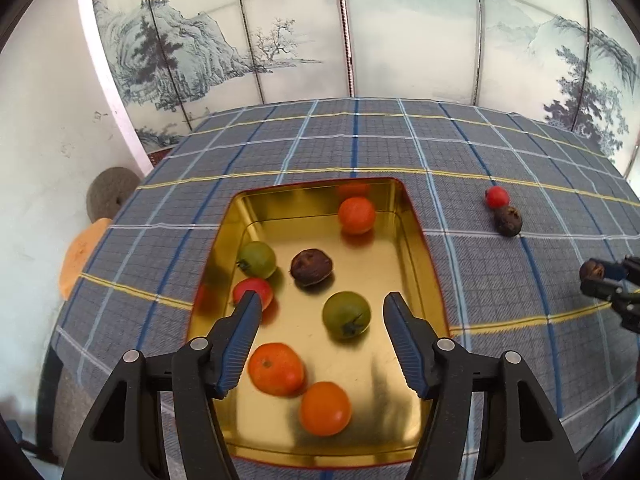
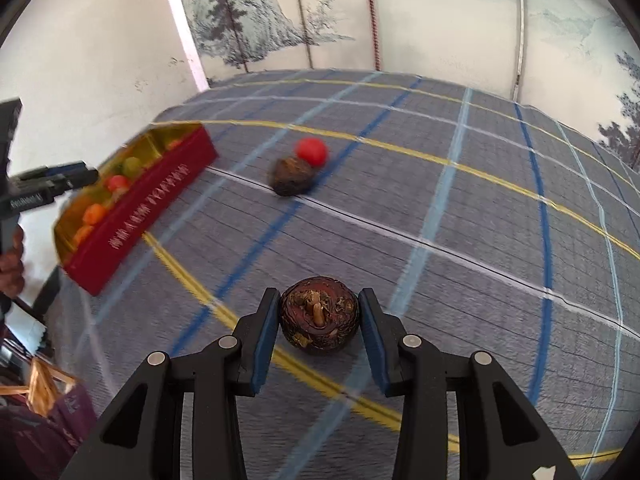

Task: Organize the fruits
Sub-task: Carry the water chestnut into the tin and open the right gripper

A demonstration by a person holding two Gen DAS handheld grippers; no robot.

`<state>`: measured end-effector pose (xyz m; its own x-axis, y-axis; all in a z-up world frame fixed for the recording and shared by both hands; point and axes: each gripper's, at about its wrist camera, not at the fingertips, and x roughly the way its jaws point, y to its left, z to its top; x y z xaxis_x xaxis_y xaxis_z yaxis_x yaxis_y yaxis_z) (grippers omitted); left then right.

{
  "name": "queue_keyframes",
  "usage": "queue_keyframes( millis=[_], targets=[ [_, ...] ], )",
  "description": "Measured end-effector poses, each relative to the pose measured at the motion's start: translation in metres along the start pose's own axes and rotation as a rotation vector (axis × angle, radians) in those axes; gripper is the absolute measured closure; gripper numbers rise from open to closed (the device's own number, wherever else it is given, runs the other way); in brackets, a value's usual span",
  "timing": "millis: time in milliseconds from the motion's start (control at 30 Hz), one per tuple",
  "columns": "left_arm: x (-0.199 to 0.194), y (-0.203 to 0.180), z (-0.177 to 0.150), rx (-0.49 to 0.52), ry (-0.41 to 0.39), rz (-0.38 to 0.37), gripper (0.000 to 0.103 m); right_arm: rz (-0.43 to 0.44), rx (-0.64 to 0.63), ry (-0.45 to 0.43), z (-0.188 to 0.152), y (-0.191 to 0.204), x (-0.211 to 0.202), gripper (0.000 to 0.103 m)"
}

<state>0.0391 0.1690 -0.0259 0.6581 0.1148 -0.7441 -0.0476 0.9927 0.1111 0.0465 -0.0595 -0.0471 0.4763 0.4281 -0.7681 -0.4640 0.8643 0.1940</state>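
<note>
Holding, right gripper (image 2: 319, 316): blue pads against both sides of a dark brown water chestnut (image 2: 318, 317), stem stub facing the camera, over a yellow stripe of the tablecloth (image 2: 480, 208); whether the chestnut touches the cloth cannot be told.
Left gripper (image 1: 319, 308): jaws spread wide with nothing between them, poised above the near half of the tin (image 1: 416, 232).
Tin: gold inside, red outside with gold lettering on its long wall, resting on the plaid tablecloth toward the table's left edge.
Fruit in tin: an orange tomato (image 1: 356, 215) near the far wall; a green tomato (image 1: 257, 258) and a red tomato (image 1: 253, 291) along the left wall, the red one partly behind the left finger; a second water chestnut (image 1: 311, 267) mid-tin; another green tomato (image 1: 346, 314) toward the right wall; two orange tomatoes (image 1: 275, 368) (image 1: 325, 408) near the front wall, just beside each other.
Loose fruit: a red tomato (image 2: 312, 151) and a third water chestnut (image 2: 291, 176) touching on the cloth, right of the tin, well apart from the held chestnut.
Backdrop: a folding screen (image 1: 400, 40) with an ink landscape behind the table's far edge.
</note>
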Motion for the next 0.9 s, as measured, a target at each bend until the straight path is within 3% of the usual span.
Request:
queue_keyframes(
  millis=[400,633,900],
  targets=[
    [-0.013,0.029,-0.018,-0.042,-0.016,0.047,0.033,0.235,-0.180,-0.062,0.055,0.120,-0.007,0.065],
    [-0.011,0.052,-0.030,-0.074,-0.002,0.067,0.033,0.281,-0.265,-0.022,0.070,0.173,0.025,0.065],
    [-0.010,0.072,-0.040,-0.108,0.015,0.080,0.032,0.310,-0.282,0.036,0.075,0.197,0.062,0.063]
  ],
)
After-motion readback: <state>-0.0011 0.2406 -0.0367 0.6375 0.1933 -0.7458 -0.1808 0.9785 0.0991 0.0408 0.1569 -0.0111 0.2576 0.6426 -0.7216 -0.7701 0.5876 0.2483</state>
